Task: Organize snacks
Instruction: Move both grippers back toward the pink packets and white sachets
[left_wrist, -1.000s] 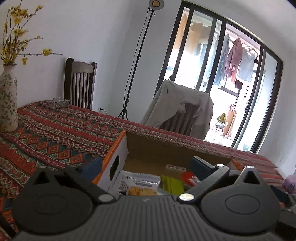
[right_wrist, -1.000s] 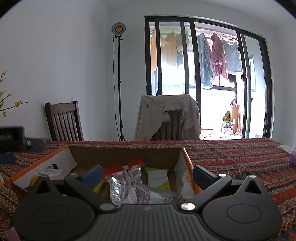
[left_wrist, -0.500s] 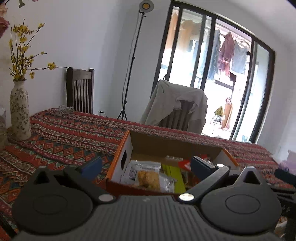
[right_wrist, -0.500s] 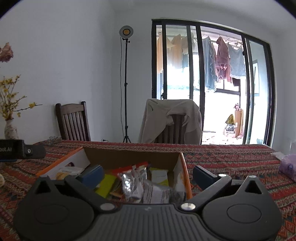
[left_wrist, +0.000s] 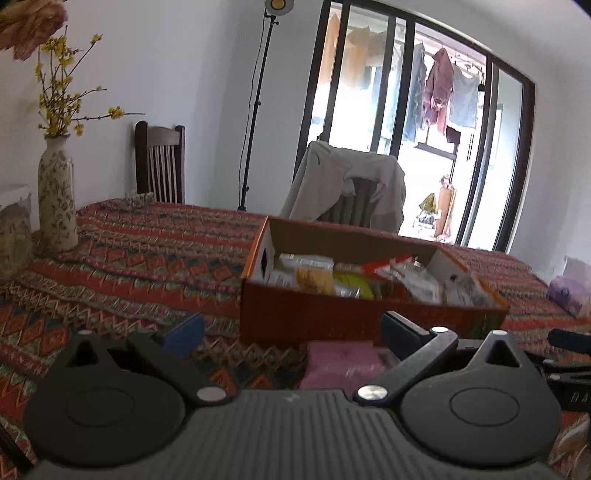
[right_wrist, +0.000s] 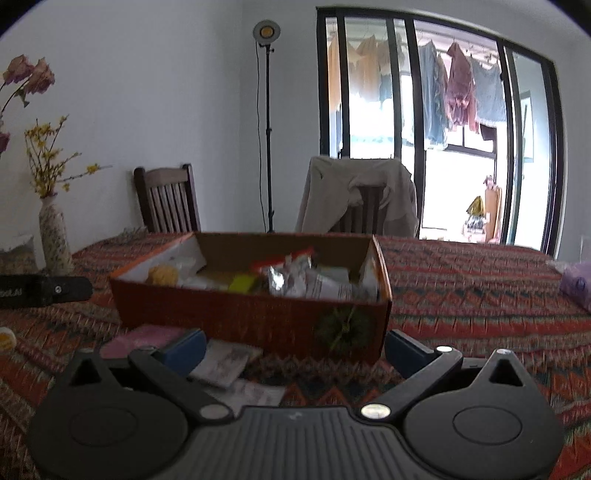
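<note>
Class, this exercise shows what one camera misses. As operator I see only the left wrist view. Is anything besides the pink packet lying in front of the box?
Observer: Yes. The right wrist view shows a white packet beside the pink packet, in front of the box.
Operator: Only one?
Observer: No. A second white packet lies nearer that camera.
Operator: Is the right gripper holding anything?
Observer: No. The right gripper is open and empty.
</note>
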